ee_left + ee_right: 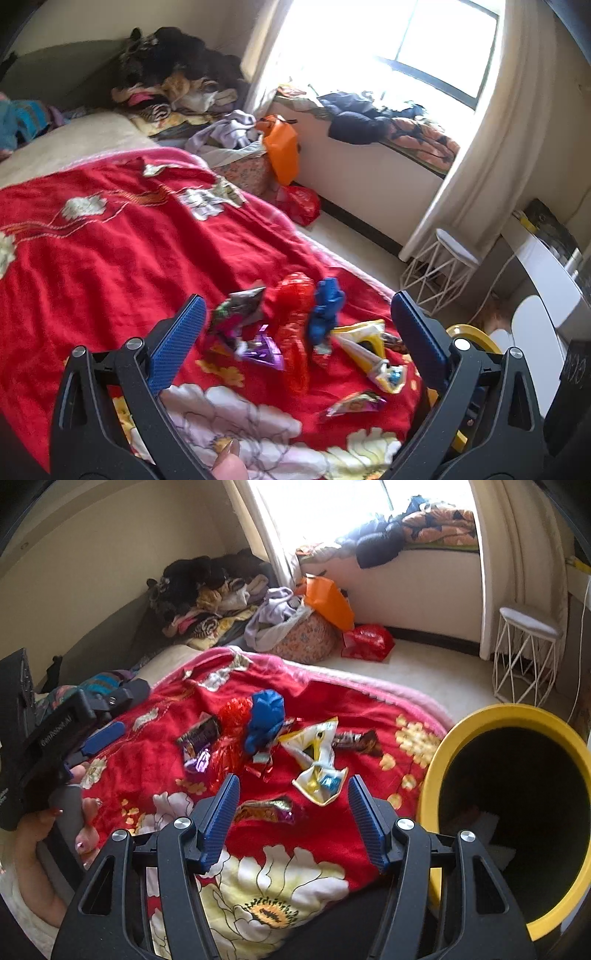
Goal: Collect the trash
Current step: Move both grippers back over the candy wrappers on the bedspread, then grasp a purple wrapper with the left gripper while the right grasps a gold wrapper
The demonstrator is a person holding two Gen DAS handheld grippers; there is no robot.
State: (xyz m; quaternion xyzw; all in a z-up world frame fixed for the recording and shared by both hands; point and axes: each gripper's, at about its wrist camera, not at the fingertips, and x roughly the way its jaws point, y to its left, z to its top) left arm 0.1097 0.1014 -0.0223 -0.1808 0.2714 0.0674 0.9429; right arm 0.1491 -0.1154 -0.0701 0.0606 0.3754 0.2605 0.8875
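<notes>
Several wrappers lie scattered on the red flowered blanket (110, 258) (332, 834): a crumpled blue one (325, 310) (264, 716), red cellophane (293, 321) (234, 712), a white-and-yellow packet (373, 354) (317, 771), a purple foil (262, 350) (199, 760) and a small gold one (352, 402) (266, 806). My left gripper (297, 297) hangs open above the pile, holding nothing. My right gripper (293, 780) is open too, just above the gold wrapper. A yellow-rimmed black bin (443, 760) (469, 330) stands at the bed's right edge.
Piled clothes (177, 74) fill the bed's far corner. An orange bag (282, 147) and a red bag (367, 640) sit on the floor beyond the bed. A white wire stool (524, 653) stands by the curtain, and a white desk (546, 266) is at the right.
</notes>
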